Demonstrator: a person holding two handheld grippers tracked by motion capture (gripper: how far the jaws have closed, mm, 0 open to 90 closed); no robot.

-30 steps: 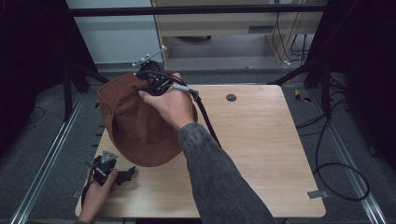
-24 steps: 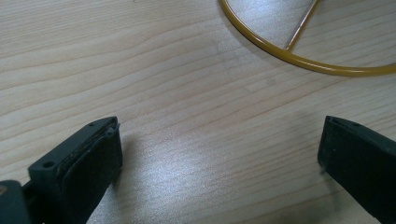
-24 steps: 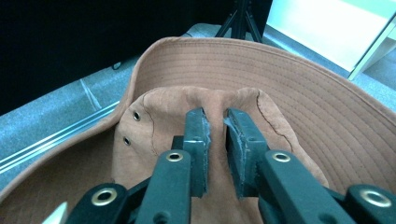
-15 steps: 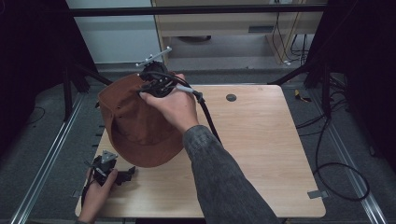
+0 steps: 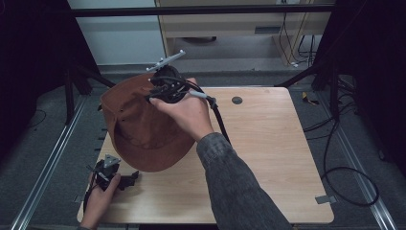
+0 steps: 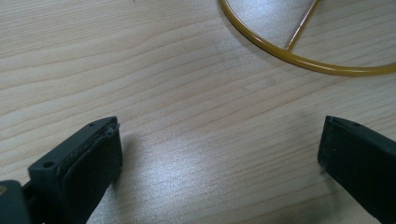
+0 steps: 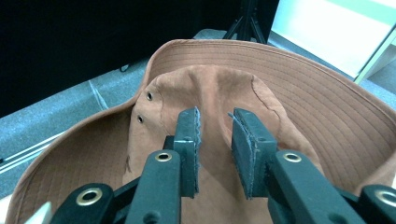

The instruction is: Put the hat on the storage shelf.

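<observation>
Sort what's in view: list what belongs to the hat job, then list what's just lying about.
In the job:
- brown hat, on the table's left side
- right gripper, jaws just opened a little, crown fabric in the gap
- yellow wire ring on the table

Lying about:
- left gripper, open over bare wood
- table
- floor cables

The high view sits dim, its corners and both side margins sinking to near black; the table (image 5: 268, 143) catches soft overhead light and reads evenly, without hard glare; the pale wall panel (image 5: 119, 33) behind is the brightest patch; detail is soft and grainy; in the left gripper view a whitish sheen glares off the wood grain between the jaws, and each jaw throws a short shadow; the right gripper view is sharp on the hat (image 7: 289, 93), with a black, underexposed background upper left.
</observation>
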